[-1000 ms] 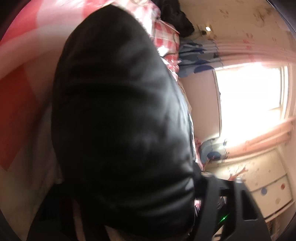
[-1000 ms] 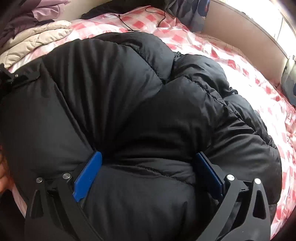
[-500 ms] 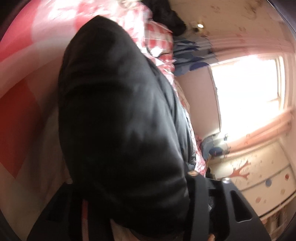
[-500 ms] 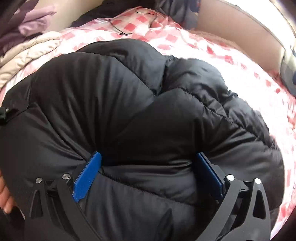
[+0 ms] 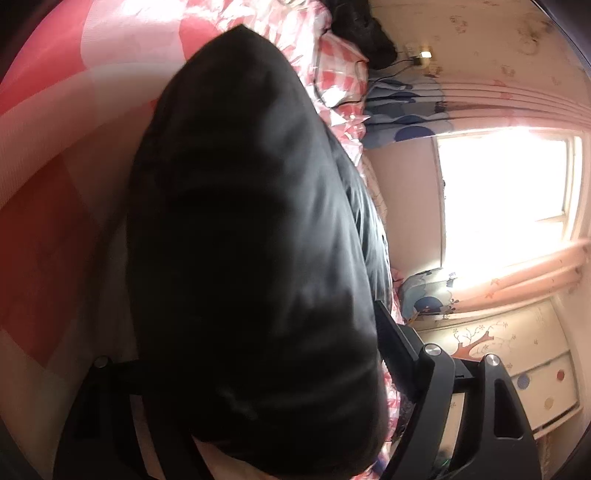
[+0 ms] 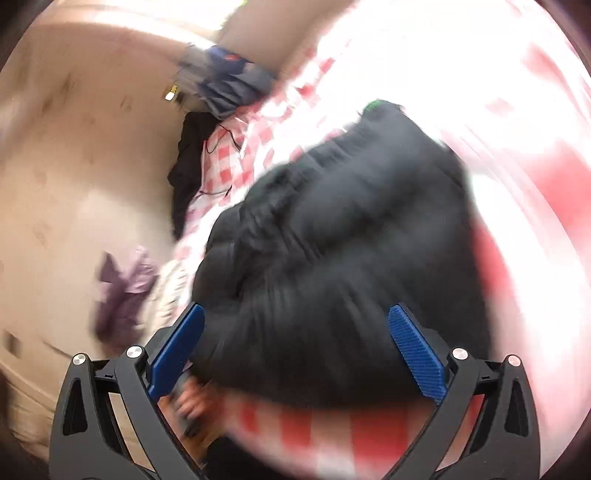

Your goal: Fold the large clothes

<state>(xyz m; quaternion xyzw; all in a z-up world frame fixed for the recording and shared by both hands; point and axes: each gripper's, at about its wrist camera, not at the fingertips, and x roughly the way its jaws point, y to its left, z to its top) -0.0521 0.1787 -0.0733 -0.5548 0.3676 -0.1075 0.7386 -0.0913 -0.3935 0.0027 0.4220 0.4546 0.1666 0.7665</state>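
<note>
Left wrist view: black puffer jacket (image 5: 243,240) fills most of frame, a fat folded bulk lying on the red-and-white checked bedspread (image 5: 55,155). Left gripper (image 5: 243,369) jaws opening, jacket between them; right finger (image 5: 391,343) sits at the jacket's edge, left one mostly hidden in shadow. Contact unclear. Behind: bright window (image 5: 506,192), pink curtain (image 5: 517,273), painted drawers (image 5: 532,373), dark clothes (image 5: 362,33) heaped at the far end of the bed.

A bed with a red-and-white checked cover (image 6: 229,162); a bulky black puffer jacket (image 6: 332,240) lies on it; a purple garment (image 6: 122,291) lies at its edge.
</note>
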